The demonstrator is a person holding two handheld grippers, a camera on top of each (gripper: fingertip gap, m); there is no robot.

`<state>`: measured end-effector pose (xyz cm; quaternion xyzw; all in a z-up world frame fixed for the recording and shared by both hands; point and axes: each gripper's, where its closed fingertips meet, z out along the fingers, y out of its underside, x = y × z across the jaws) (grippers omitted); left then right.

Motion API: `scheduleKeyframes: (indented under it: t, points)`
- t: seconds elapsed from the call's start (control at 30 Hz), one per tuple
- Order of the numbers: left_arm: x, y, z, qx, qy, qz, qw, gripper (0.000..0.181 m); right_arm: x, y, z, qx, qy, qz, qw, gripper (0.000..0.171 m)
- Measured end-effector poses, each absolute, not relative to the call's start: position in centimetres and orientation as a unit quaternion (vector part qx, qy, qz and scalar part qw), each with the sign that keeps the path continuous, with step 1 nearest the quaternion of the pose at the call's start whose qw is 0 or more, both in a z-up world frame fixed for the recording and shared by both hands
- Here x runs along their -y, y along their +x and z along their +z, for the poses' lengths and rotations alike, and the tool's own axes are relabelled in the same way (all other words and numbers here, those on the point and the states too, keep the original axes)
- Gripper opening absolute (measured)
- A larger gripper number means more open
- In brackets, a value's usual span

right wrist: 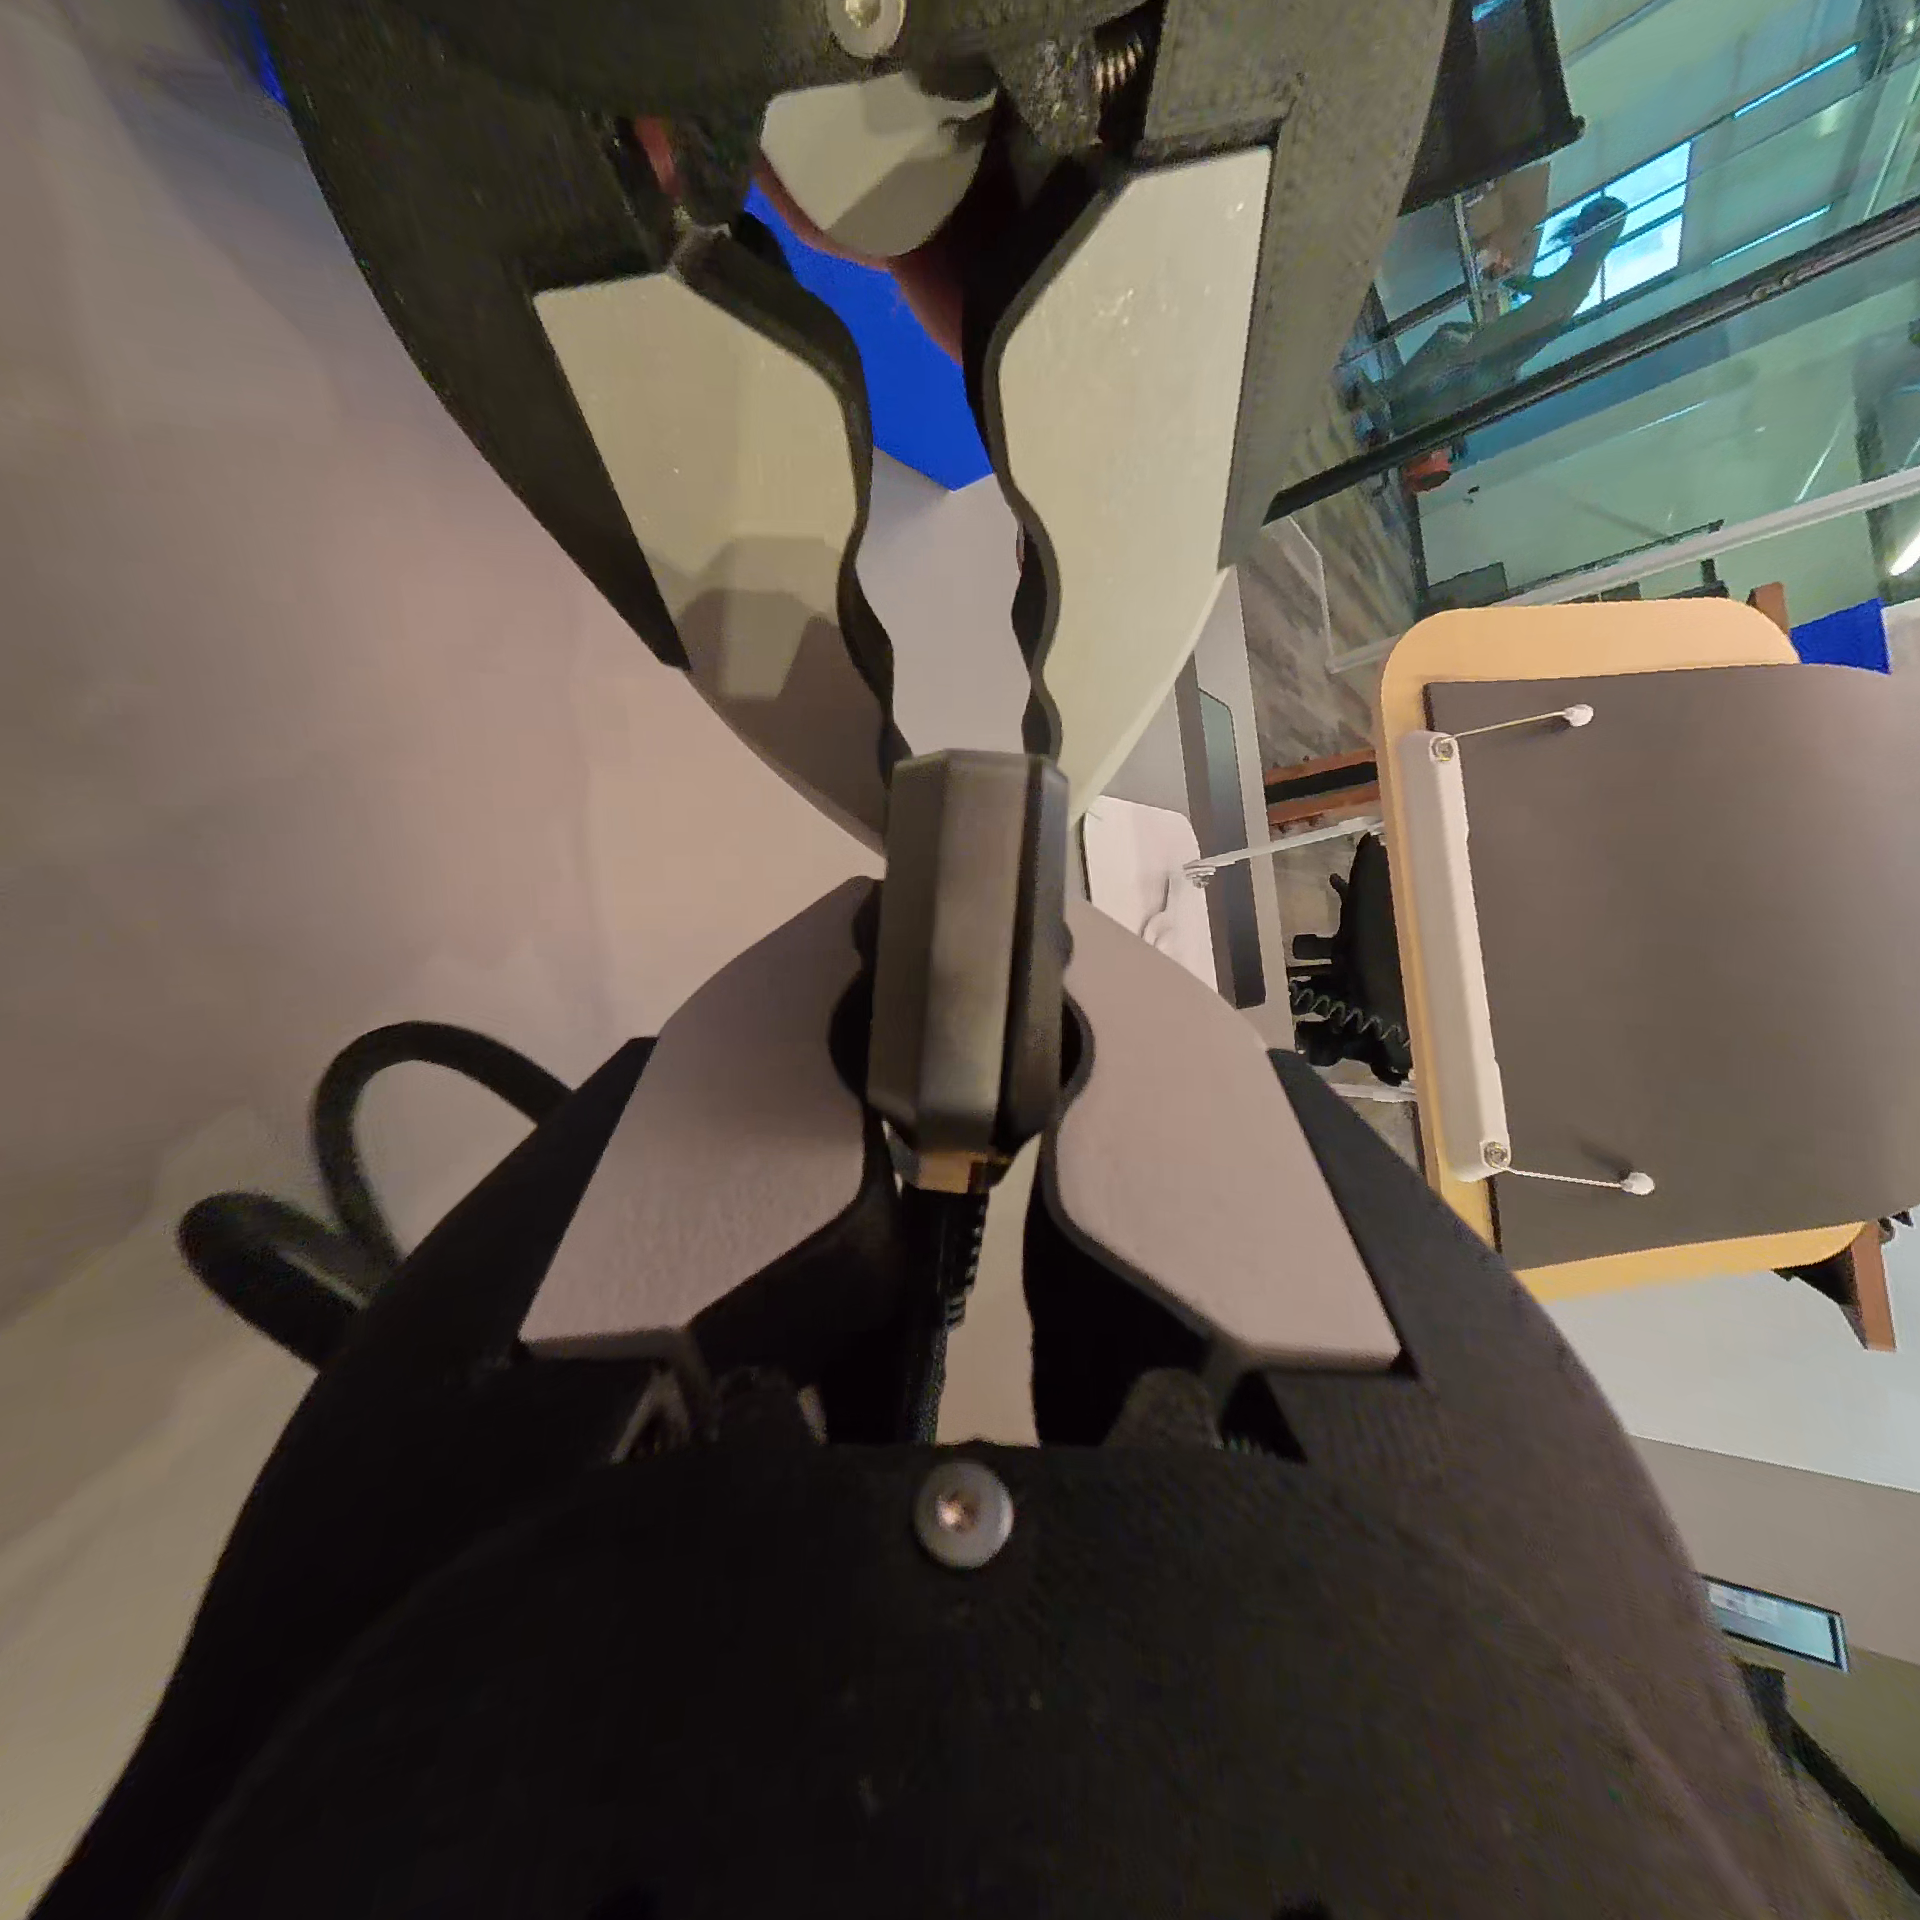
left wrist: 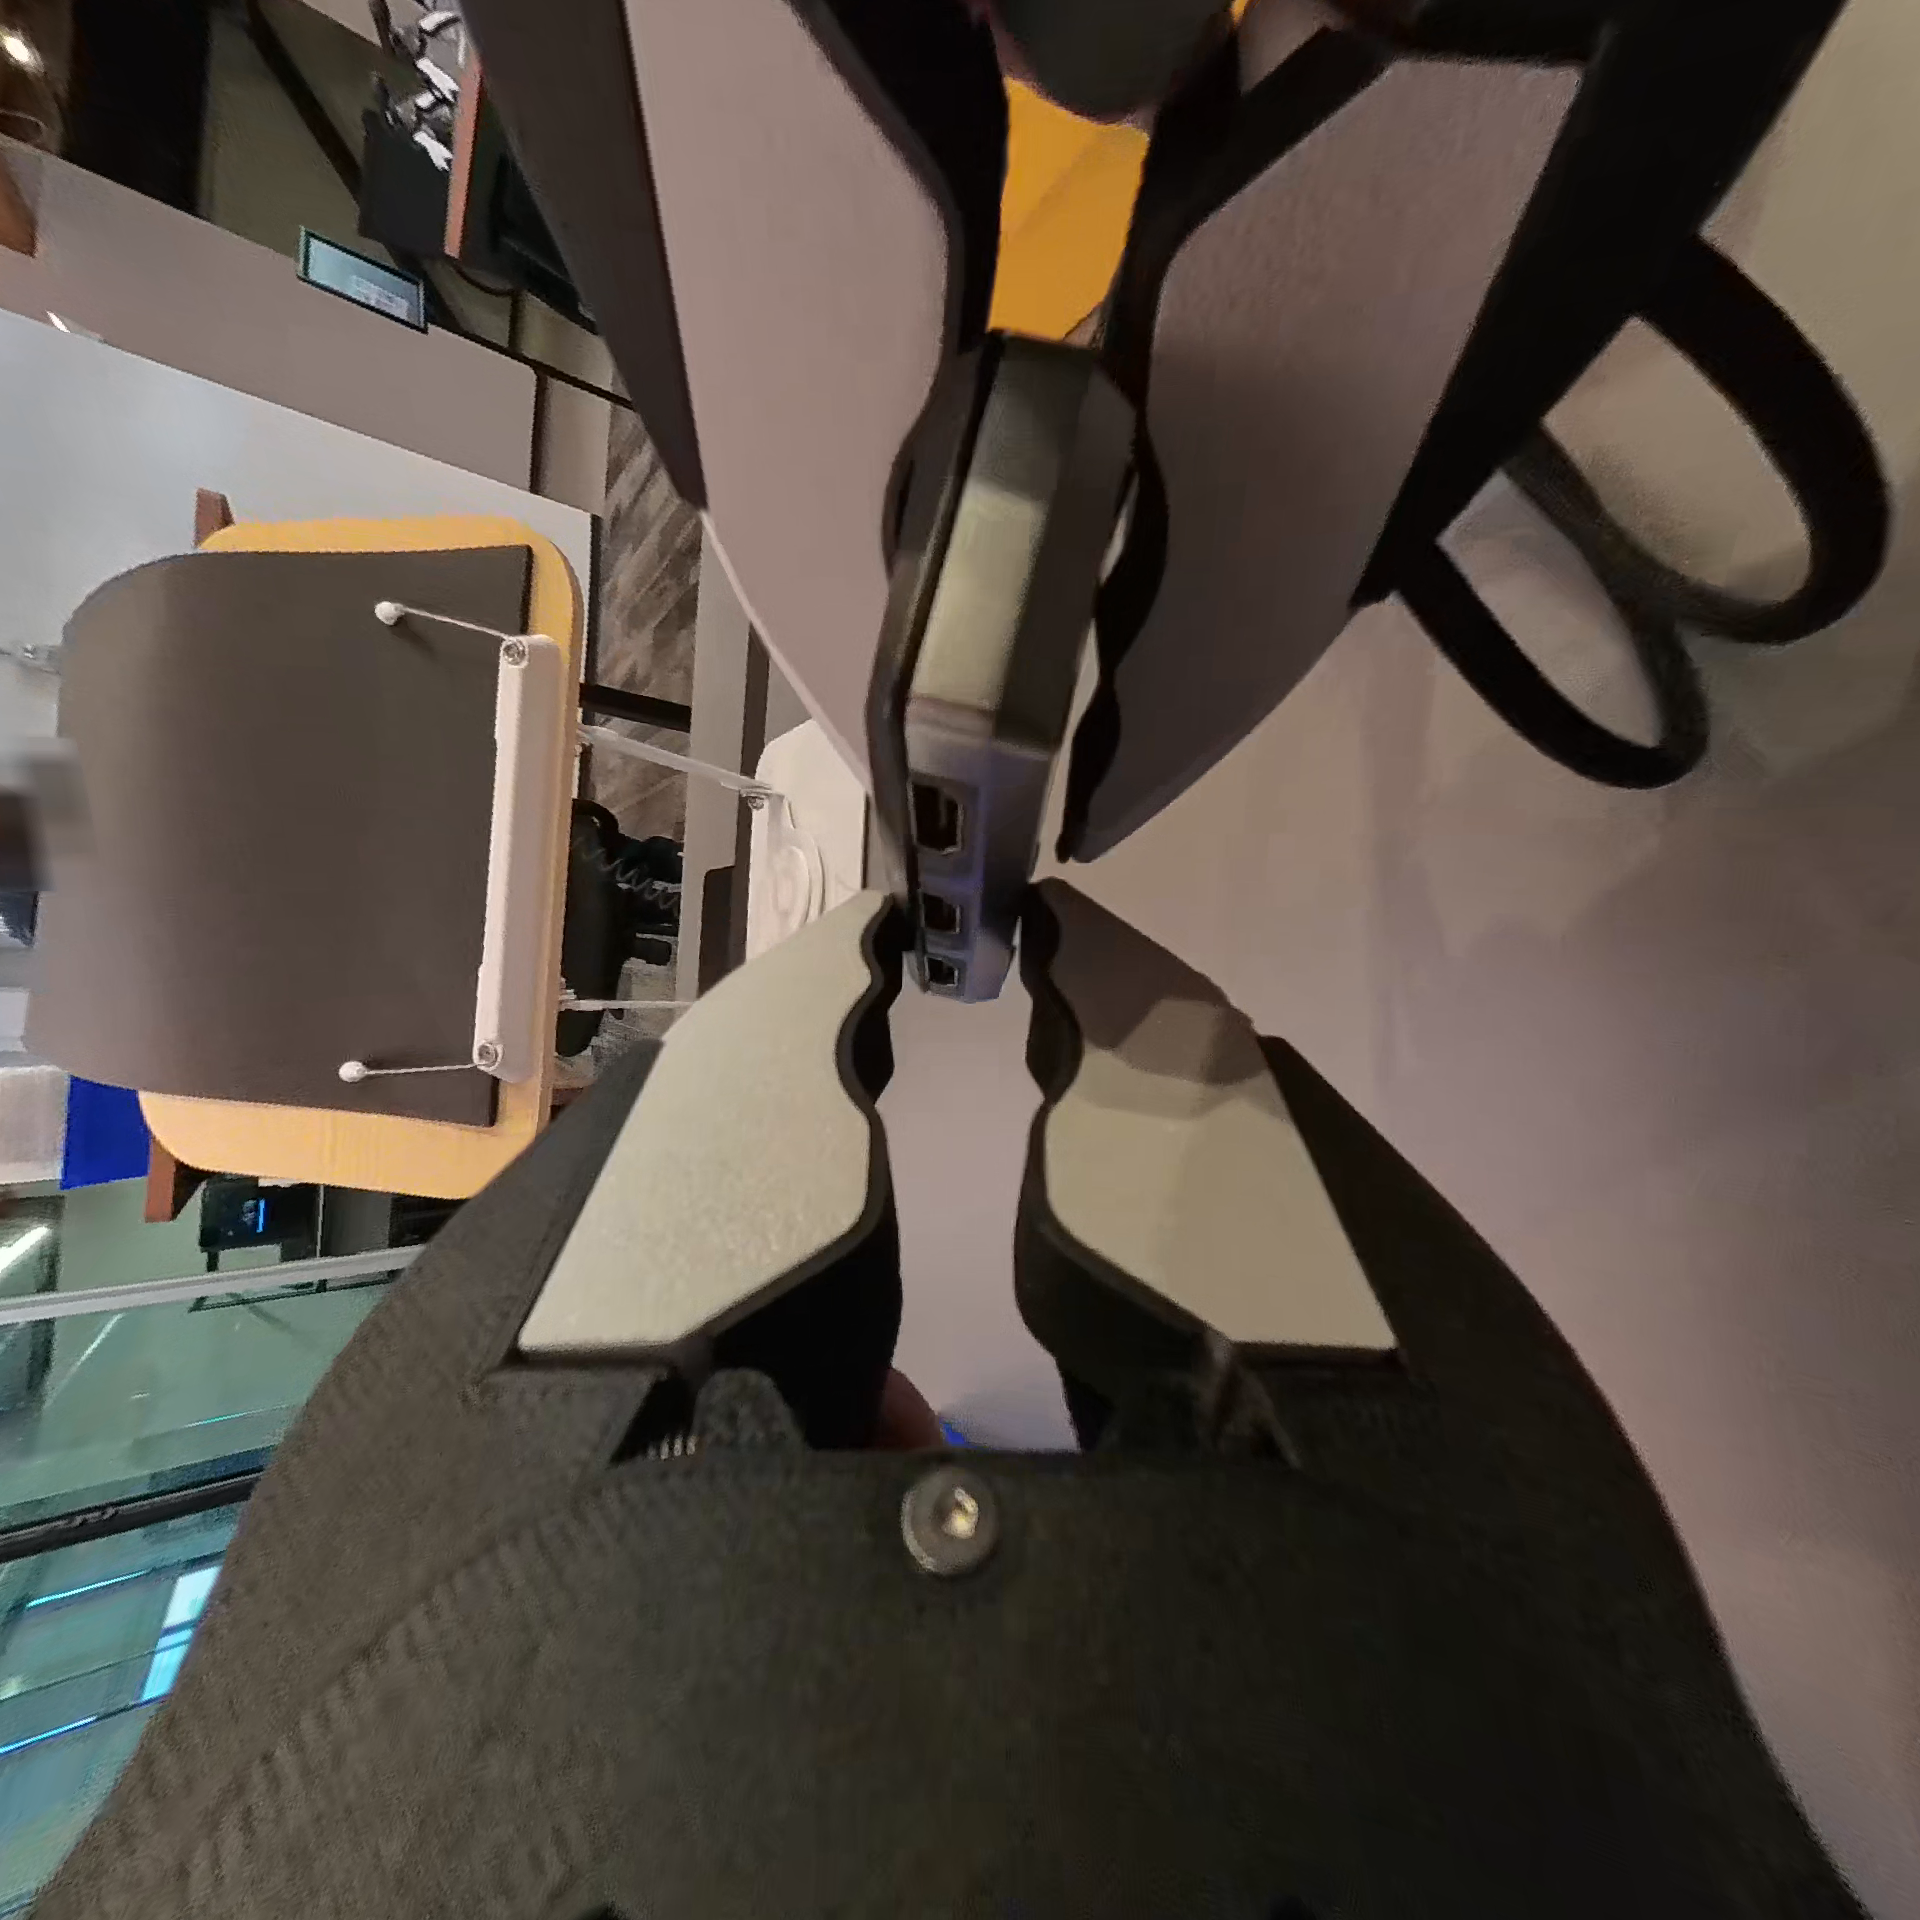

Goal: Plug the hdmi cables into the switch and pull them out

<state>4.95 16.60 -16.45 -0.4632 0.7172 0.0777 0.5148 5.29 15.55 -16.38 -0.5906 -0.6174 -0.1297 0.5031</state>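
While both grippers meet over a pale tabletop [left wrist: 1455,1039], the left gripper [left wrist: 961,914] pinches the near end of the black switch [left wrist: 987,582] between its fingertips, and three empty ports [left wrist: 940,826] face the left wrist camera. From the far side, the right gripper [left wrist: 997,727] clamps the switch body (its grey pads flank both faces). In the right wrist view, the right gripper [right wrist: 966,997] grips the same black body [right wrist: 961,935], with a ribbed cable boot [right wrist: 961,1247] trailing toward the camera between the fingers. A black HDMI cable [left wrist: 1714,468] lies looped on the tabletop beside them. A dark panel on a light wooden board [left wrist: 301,821] stands in the background.
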Motion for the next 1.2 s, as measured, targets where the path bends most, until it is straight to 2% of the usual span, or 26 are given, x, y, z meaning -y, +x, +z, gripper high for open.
scheduleKeyframes:
  t: [0.27,0.47,0.63,0.83,1.03,1.2]
  points:
    - [-16.9,4.7,-16.0,-0.703,-0.467,0.069,0.532,0.026,-16.1,6.0,-16.3,0.596,-0.609,-0.109,0.512,0.023]
    - [-19.3,-0.5,-12.8,-0.67,-0.502,0.097,0.538,0.025,-16.7,7.3,-16.2,0.582,-0.616,-0.115,0.518,0.023]
    - [-22.0,-9.4,-12.1,-0.639,-0.569,0.156,0.494,0.03,-17.1,7.8,-16.2,0.574,-0.62,-0.114,0.522,0.023]
    - [-22.2,-19.0,-15.7,-0.625,-0.651,0.154,0.403,0.037,-17.1,7.6,-16.4,0.577,-0.618,-0.116,0.521,0.023]
    - [-19.4,-22.2,-20.2,-0.645,-0.694,0.098,0.304,0.035,-17.2,7.7,-16.4,0.576,-0.62,-0.116,0.521,0.023]
    - [-16.4,-21.6,-20.5,-0.635,-0.726,0.032,0.262,0.035,-17.2,7.7,-16.5,0.576,-0.62,-0.113,0.521,0.023]
